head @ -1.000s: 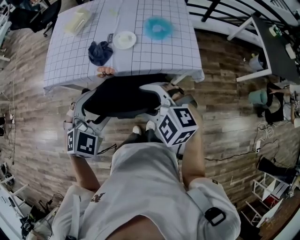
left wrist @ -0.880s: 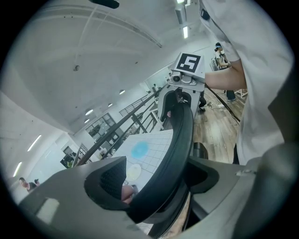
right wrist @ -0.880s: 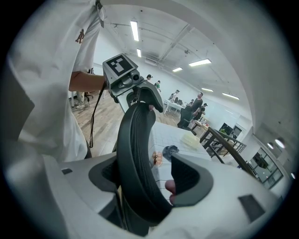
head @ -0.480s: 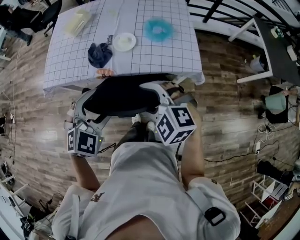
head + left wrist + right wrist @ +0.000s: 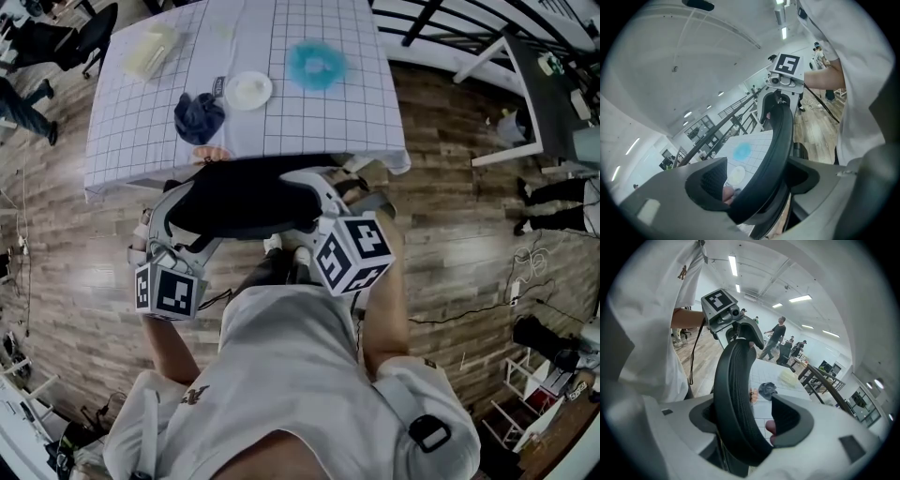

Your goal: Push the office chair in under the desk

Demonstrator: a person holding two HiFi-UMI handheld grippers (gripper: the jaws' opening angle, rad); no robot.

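Operator: So, where's the office chair?

Spotter: Right in front of you. The office chair (image 5: 246, 202) faces the desk (image 5: 309, 117). In the head view the far rim of its black backrest (image 5: 733, 394) meets the hanging edge of the checked cloth (image 5: 375, 150). The seat is hidden from you, so I cannot tell how far it reaches beneath.

Operator: And my grippers?

Spotter: Your left gripper (image 5: 761, 177) straddles the left end of the backrest. Its jaws stand apart. The curved rim lies against the jaw on the right of that view, and there is a clear gap to the other pad, with the tabletop showing through it. Your right gripper (image 5: 746, 420) mirrors it at the other end, jaws wide. There the rim rests against the jaw on the left of its view, with open space between the rim and the opposite pad. So neither one clamps, and both only cradle the rim loosely.

Operator: What's on the desk?

Spotter: There's a white plate (image 5: 248, 90) with a crumpled dark blue cloth (image 5: 199, 111) just beside it. A fluffy light blue thing (image 5: 317, 58) lies further right, and a pale yellow object (image 5: 150, 47) sits near the far left corner. Your shoes (image 5: 286, 251) show just behind the chair on the wooden floor (image 5: 469, 234)
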